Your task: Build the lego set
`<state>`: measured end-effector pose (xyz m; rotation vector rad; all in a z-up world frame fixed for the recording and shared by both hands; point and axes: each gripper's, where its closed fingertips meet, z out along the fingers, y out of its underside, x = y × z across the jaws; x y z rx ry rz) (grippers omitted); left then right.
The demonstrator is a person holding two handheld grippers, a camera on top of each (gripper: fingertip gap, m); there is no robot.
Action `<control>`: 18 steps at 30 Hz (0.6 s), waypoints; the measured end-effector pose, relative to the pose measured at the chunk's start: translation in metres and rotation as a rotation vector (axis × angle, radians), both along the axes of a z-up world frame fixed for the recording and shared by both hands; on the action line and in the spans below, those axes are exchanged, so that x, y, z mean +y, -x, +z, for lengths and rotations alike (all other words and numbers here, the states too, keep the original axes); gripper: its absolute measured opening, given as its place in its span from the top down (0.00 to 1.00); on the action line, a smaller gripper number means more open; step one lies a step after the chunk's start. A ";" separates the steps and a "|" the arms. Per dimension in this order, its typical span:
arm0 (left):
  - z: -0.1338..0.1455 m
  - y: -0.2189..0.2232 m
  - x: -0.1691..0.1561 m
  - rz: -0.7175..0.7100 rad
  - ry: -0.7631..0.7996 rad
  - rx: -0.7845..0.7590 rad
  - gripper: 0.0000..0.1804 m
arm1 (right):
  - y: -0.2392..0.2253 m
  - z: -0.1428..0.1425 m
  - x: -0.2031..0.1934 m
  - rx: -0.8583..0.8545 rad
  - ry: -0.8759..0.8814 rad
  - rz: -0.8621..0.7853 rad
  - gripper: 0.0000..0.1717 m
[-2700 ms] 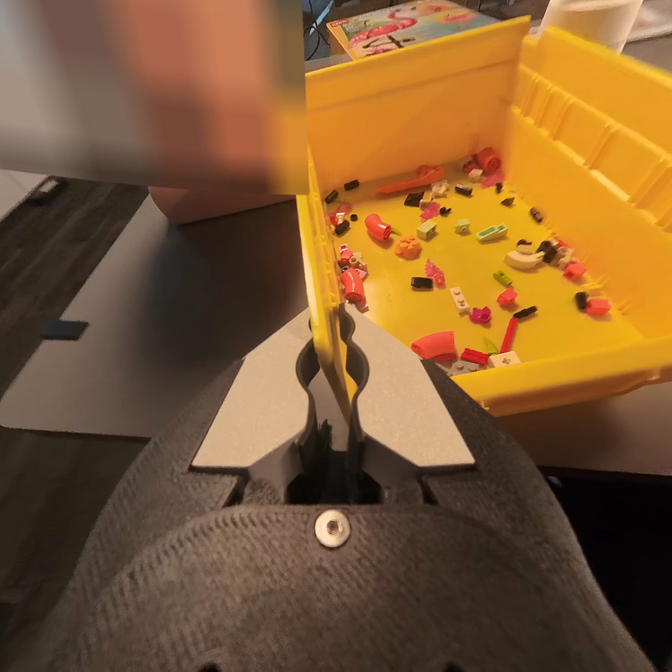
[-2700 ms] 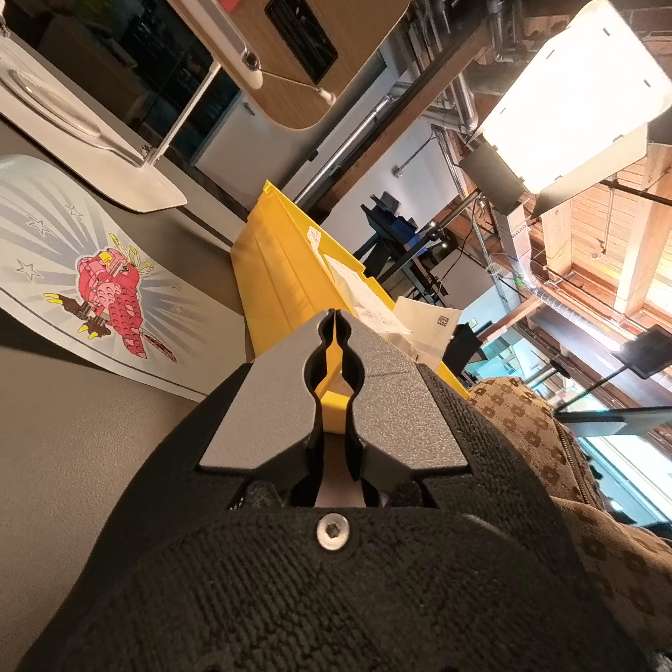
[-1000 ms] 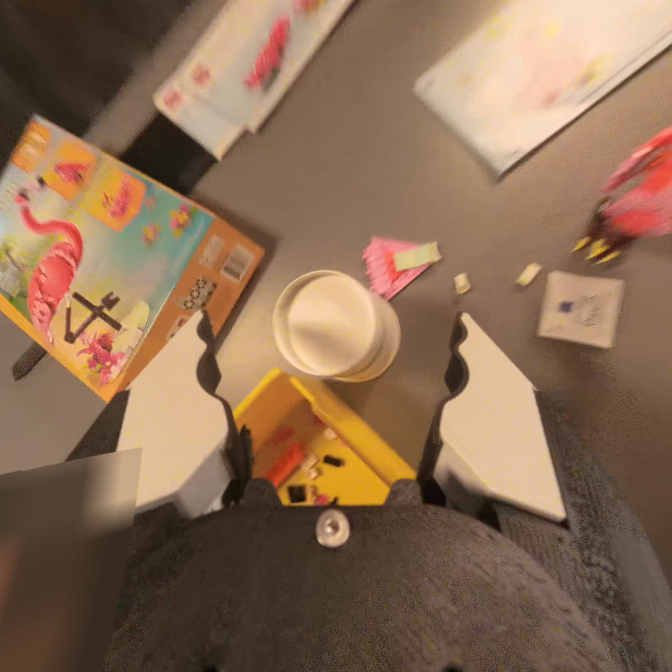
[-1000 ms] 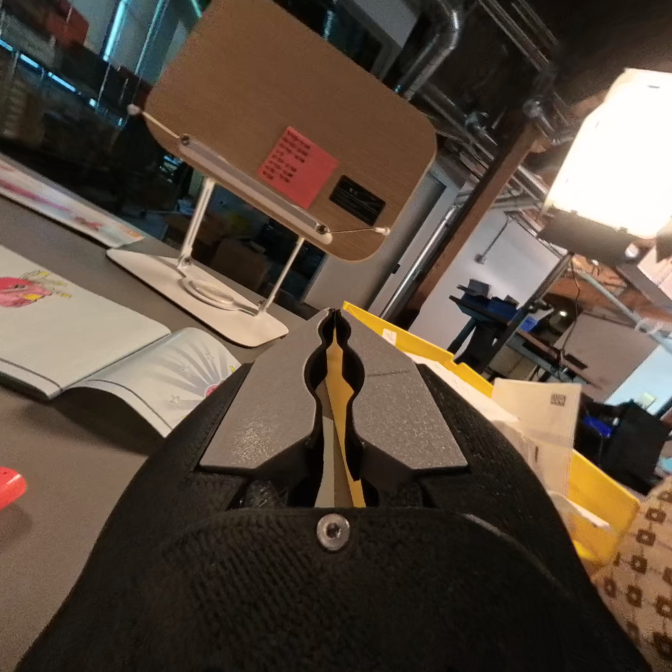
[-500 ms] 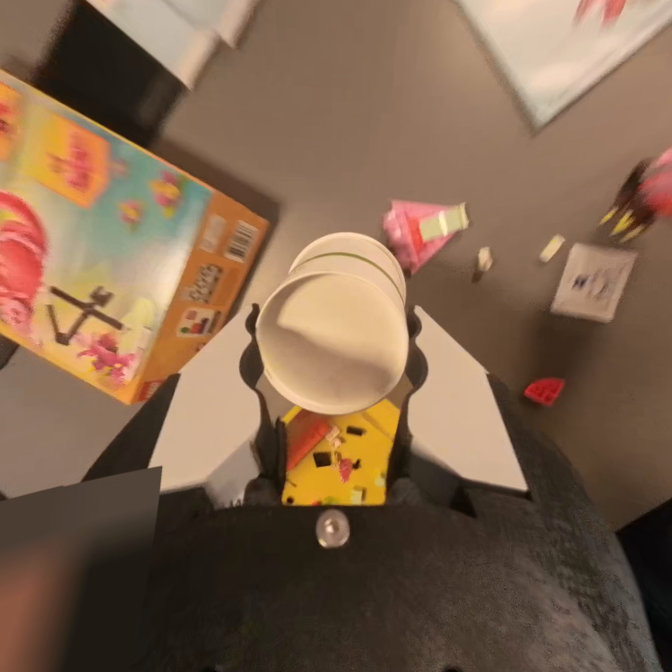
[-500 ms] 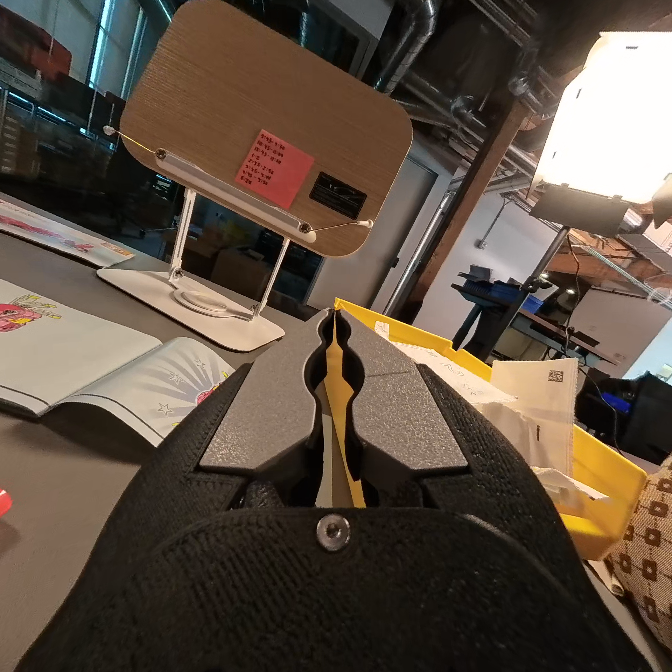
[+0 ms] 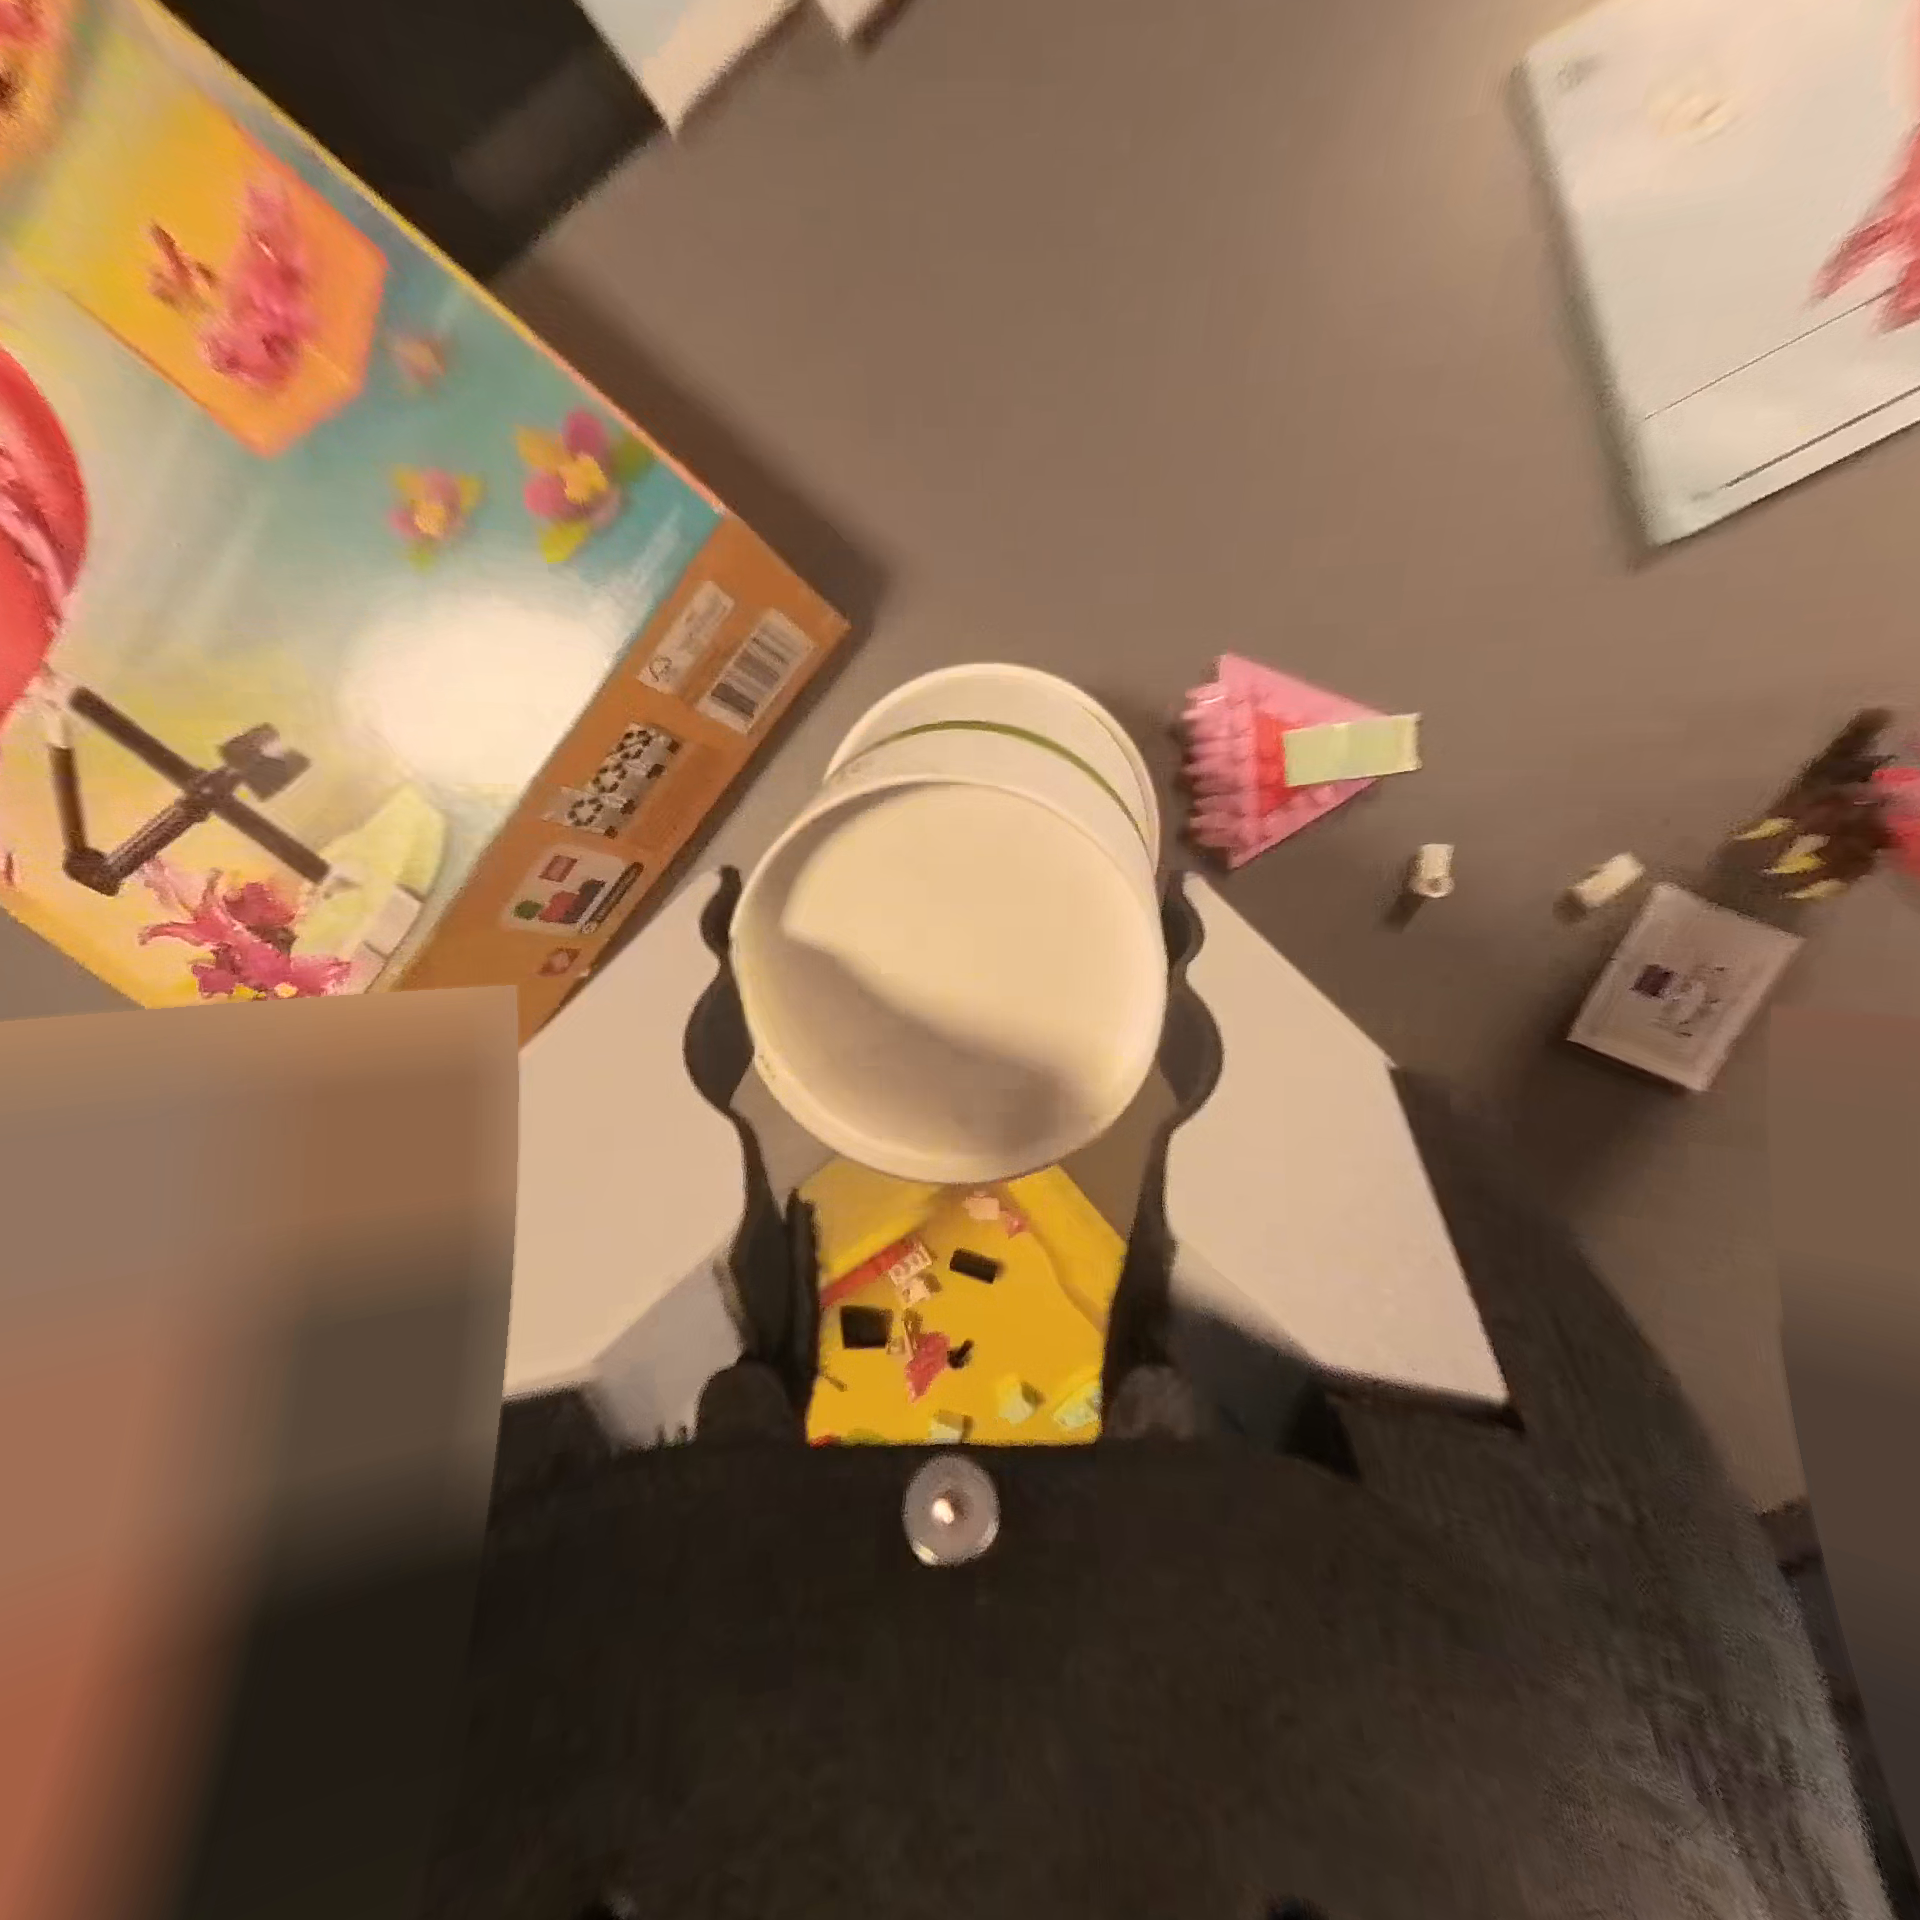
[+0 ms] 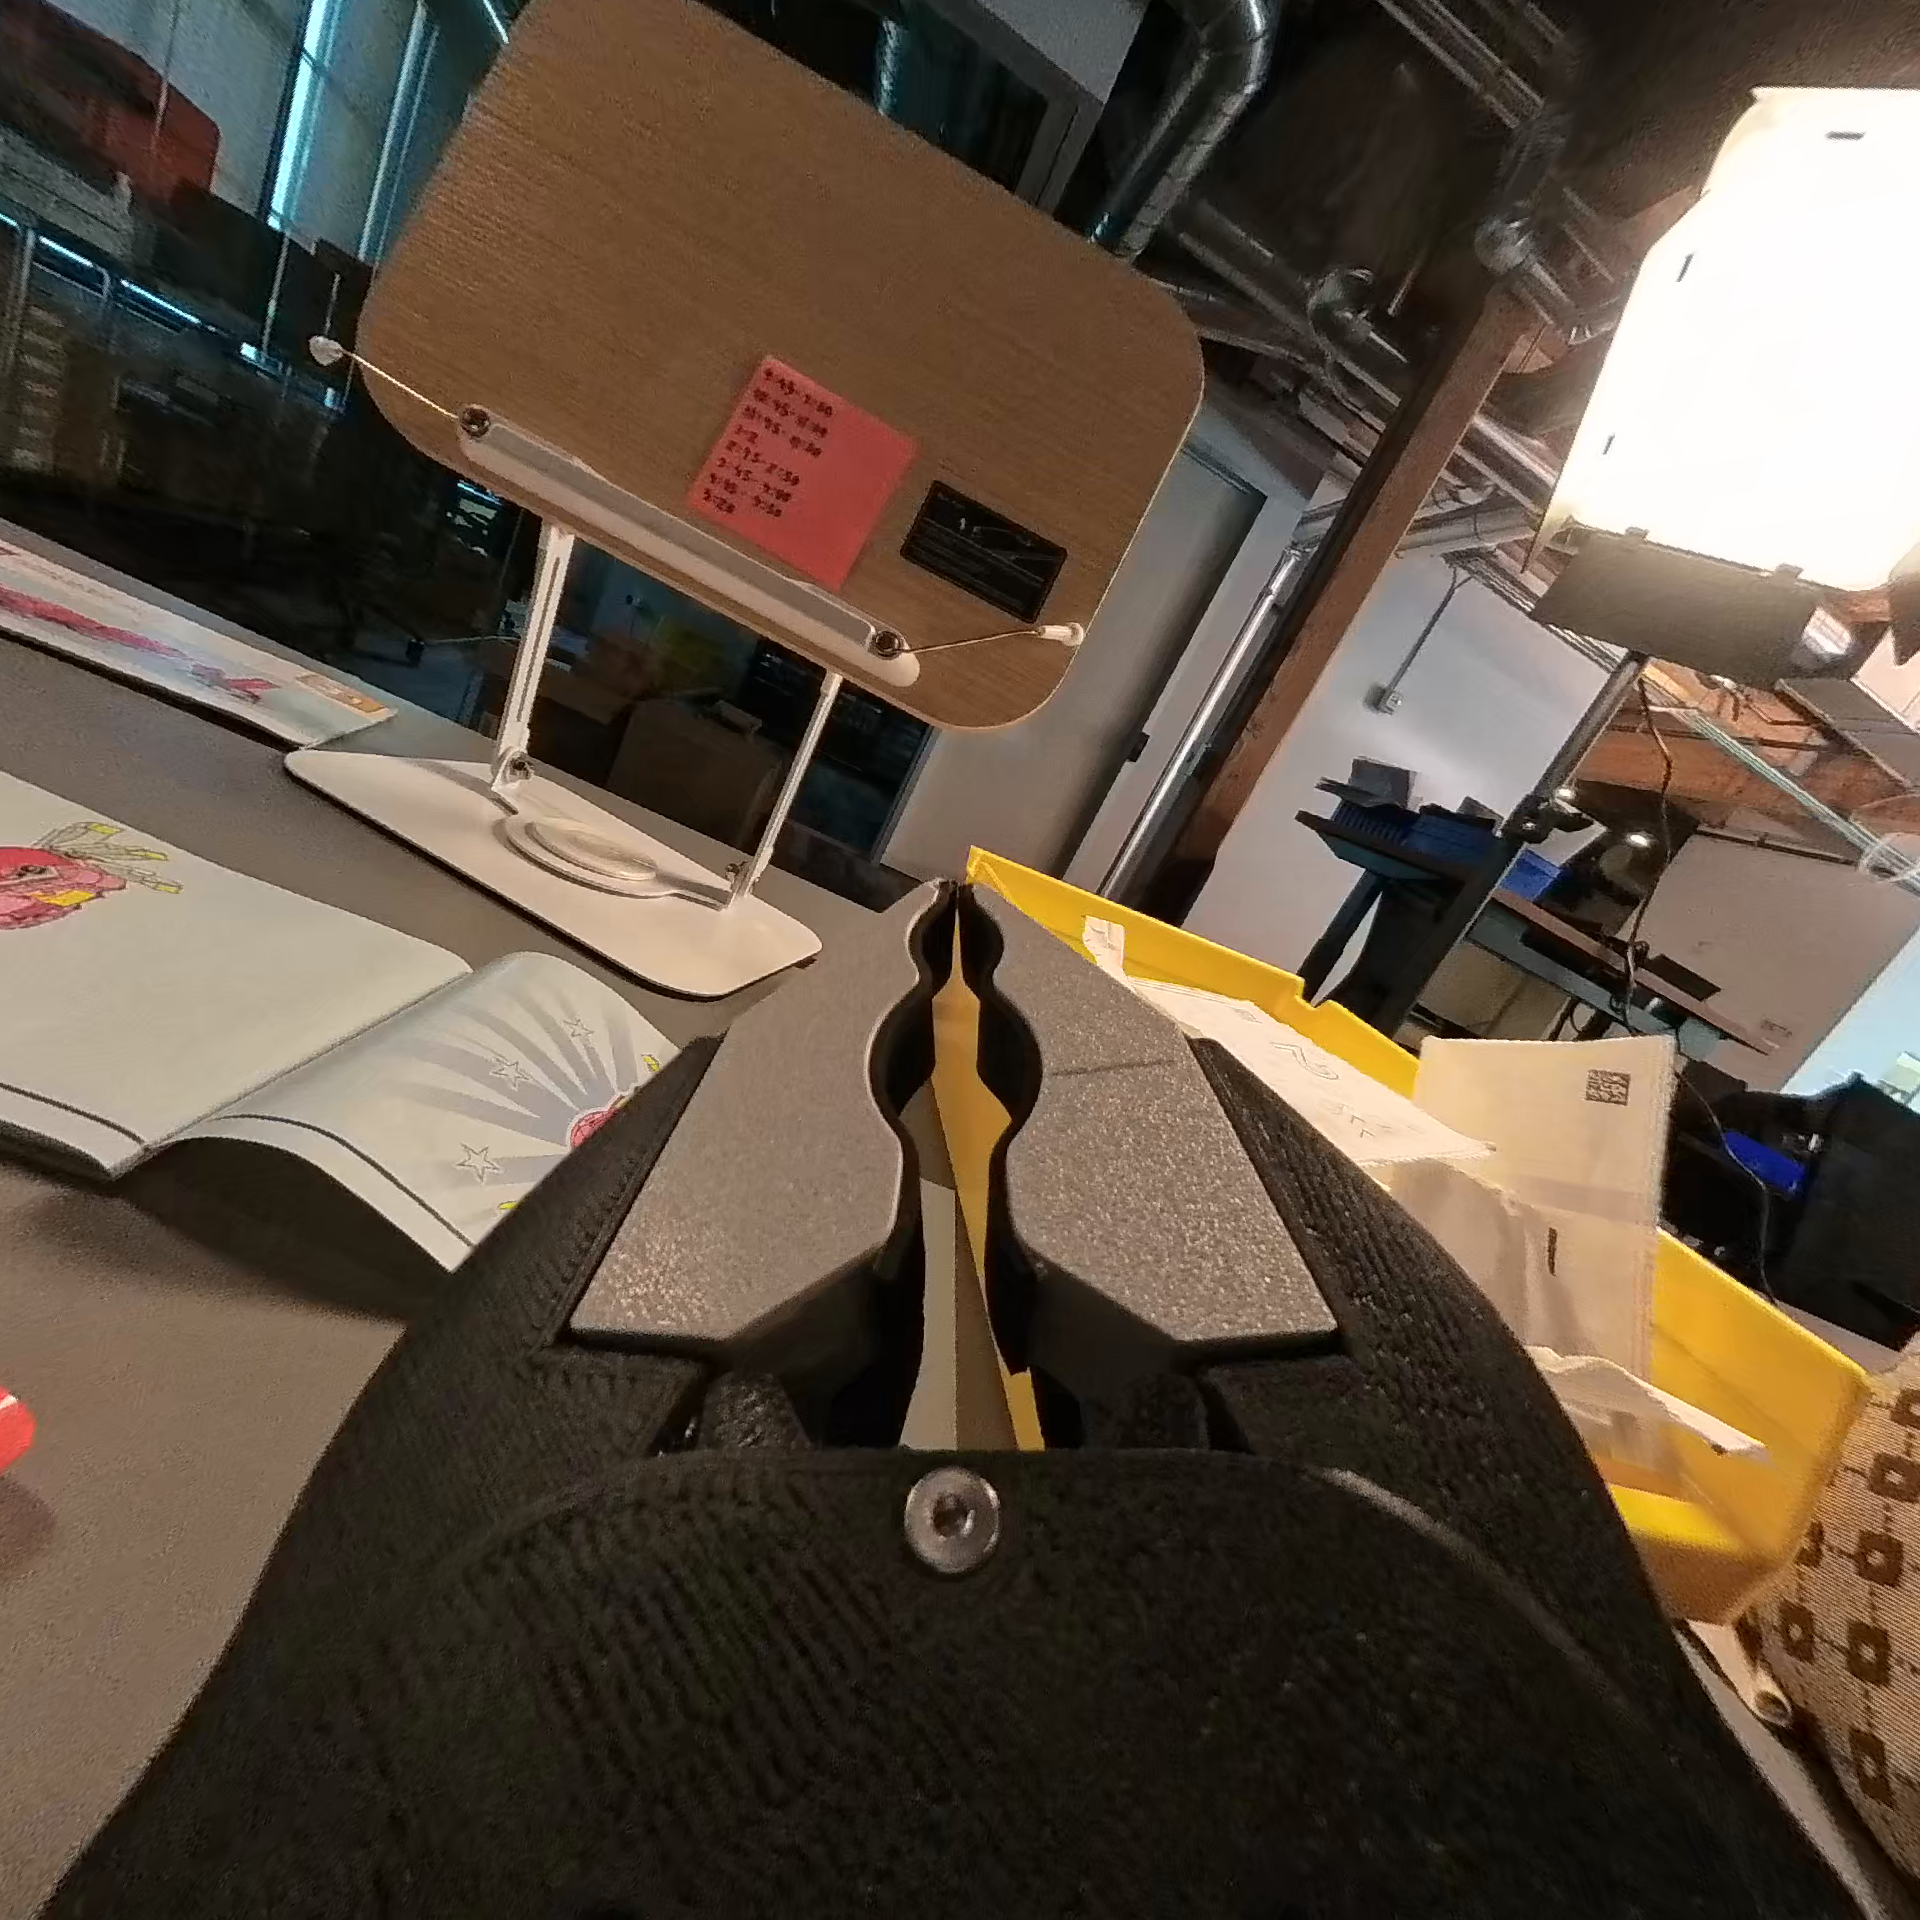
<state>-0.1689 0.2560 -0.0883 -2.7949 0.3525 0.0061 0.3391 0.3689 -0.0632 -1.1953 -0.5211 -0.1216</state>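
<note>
Left gripper (image 7: pixel 951 914) clamps the white paper cup (image 7: pixel 951 977) over the yellow bin (image 7: pixel 1039 1320) at 6 o'clock — I keep the squeeze light; right gripper (image 8: pixel 956 896) pinches the bin wall (image 8: pixel 1195 961) — hold level.

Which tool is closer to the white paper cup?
Left. The left tool has the white paper cup right between its fingers, gripping its sides. The right tool is shut beside a yellow bin; no cup shows there.
</note>
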 end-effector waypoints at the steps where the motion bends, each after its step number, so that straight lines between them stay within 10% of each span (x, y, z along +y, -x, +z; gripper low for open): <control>1: -0.009 0.001 0.000 -0.002 0.034 0.031 0.56 | 0.000 0.000 0.000 -0.001 -0.002 0.000 1.00; 10: -0.041 0.003 -0.008 -0.052 0.188 0.236 0.48 | 0.002 -0.001 0.001 0.000 0.005 0.011 1.00; 18: 0.015 -0.010 -0.030 0.000 -0.105 0.344 0.32 | 0.000 0.006 -0.001 0.067 -0.001 0.021 0.92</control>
